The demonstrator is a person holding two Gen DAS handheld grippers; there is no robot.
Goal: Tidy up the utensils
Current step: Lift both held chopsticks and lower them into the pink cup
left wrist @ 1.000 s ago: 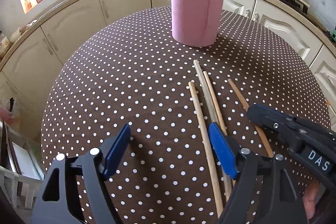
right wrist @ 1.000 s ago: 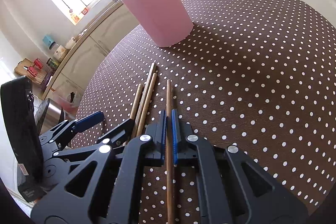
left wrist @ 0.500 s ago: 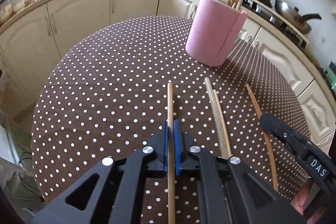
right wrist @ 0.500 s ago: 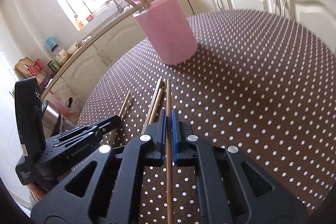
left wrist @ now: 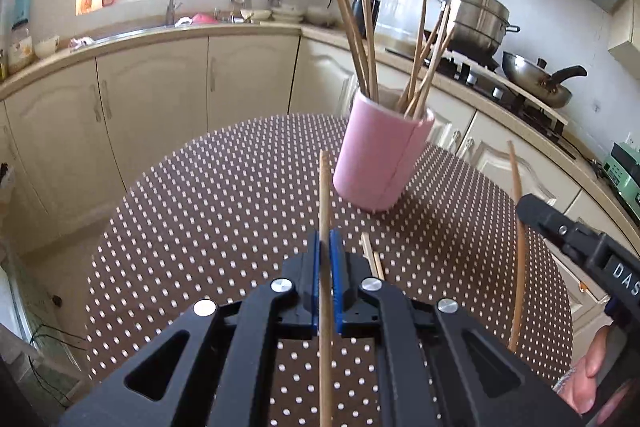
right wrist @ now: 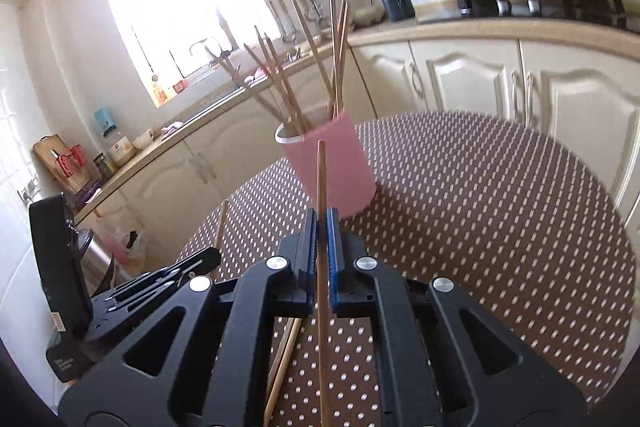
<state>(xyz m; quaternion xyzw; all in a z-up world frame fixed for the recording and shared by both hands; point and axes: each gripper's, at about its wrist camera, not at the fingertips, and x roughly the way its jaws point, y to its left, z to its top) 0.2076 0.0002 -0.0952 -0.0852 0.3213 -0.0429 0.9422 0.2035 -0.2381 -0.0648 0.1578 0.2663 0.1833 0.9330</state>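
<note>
Left claw (left wrist: pixel 327 279): I've pinched one chopstick (left wrist: pixel 324 211) tight, lifted to pot it;
Right claw (right wrist: pixel 322 259): clamped on another chopstick (right wrist: pixel 321 187);
Pink holder (left wrist: pixel 380 163): far, waiting

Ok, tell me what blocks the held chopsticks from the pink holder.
Nothing visible on the way. Only the chopsticks already standing in the pink holder crowd its mouth; both held chopsticks must slip between them.

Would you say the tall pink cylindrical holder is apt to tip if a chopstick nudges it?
Possibly: the tall pink cylindrical holder looks narrow for its height, and its wooden chopsticks lean outward well above the rim. It probably slides little on the dotted tablecloth.
</note>
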